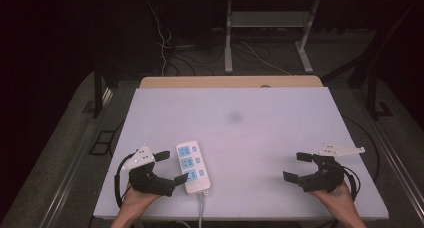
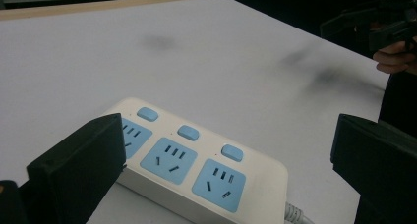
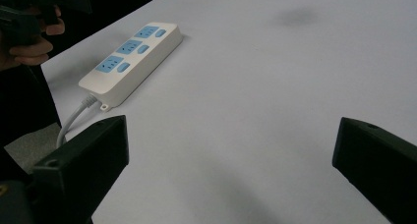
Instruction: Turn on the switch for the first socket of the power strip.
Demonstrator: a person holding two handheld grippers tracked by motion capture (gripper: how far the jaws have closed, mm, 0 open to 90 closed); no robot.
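Note:
A white power strip with three blue sockets and blue switches lies flat near the front left of the white table. Its grey cable runs off the front edge. My left gripper is open right beside the strip's left side, one jaw tip at its edge. In the left gripper view the strip lies close between and ahead of the wide-apart jaws. My right gripper is open over bare table at the front right, pointing left. In the right gripper view the strip lies farther off.
A dark smudge marks the table's middle. A wooden edge shows behind the white board. Beyond it stand metal desk legs and loose cables on the dark floor.

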